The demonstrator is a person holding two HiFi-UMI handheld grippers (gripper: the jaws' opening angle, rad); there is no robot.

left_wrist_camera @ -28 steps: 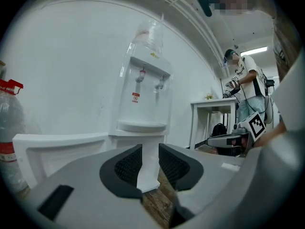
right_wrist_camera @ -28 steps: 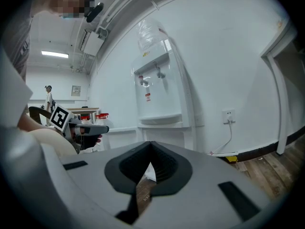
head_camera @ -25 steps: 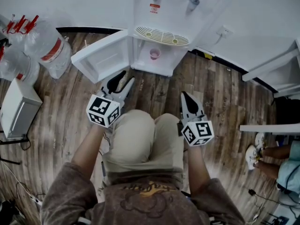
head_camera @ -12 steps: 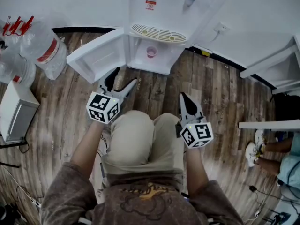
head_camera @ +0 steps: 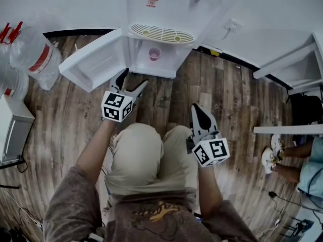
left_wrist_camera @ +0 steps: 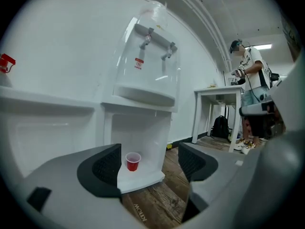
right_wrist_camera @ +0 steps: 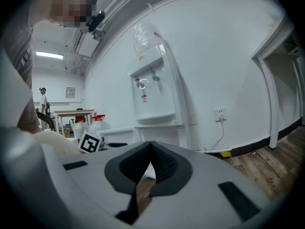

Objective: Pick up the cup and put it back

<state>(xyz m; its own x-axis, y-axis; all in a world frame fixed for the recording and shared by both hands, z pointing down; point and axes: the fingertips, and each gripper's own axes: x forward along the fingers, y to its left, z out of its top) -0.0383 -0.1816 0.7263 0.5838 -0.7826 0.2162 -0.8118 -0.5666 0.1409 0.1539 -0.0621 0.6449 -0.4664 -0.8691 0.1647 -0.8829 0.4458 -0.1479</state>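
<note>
A small red cup (head_camera: 154, 53) stands upright in the open lower compartment of the white water dispenser (head_camera: 160, 34). In the left gripper view the cup (left_wrist_camera: 133, 161) shows ahead, just inside the left pad, still well away. My left gripper (head_camera: 132, 80) hovers over the wood floor in front of the compartment; its jaws are opening, with nothing between them (left_wrist_camera: 150, 166). My right gripper (head_camera: 198, 109) hangs back by the person's right knee, its jaws shut and empty (right_wrist_camera: 150, 163).
The compartment's white door (head_camera: 93, 62) swings open to the left, close to my left gripper. Water bottles (head_camera: 35, 54) and a white box (head_camera: 12, 130) sit at far left. A white table (head_camera: 287, 130) and another person's feet (head_camera: 270, 158) are at right.
My left gripper has moved forward toward the dispenser and its jaws have spread wide. The right gripper has stayed shut beside the knee.
</note>
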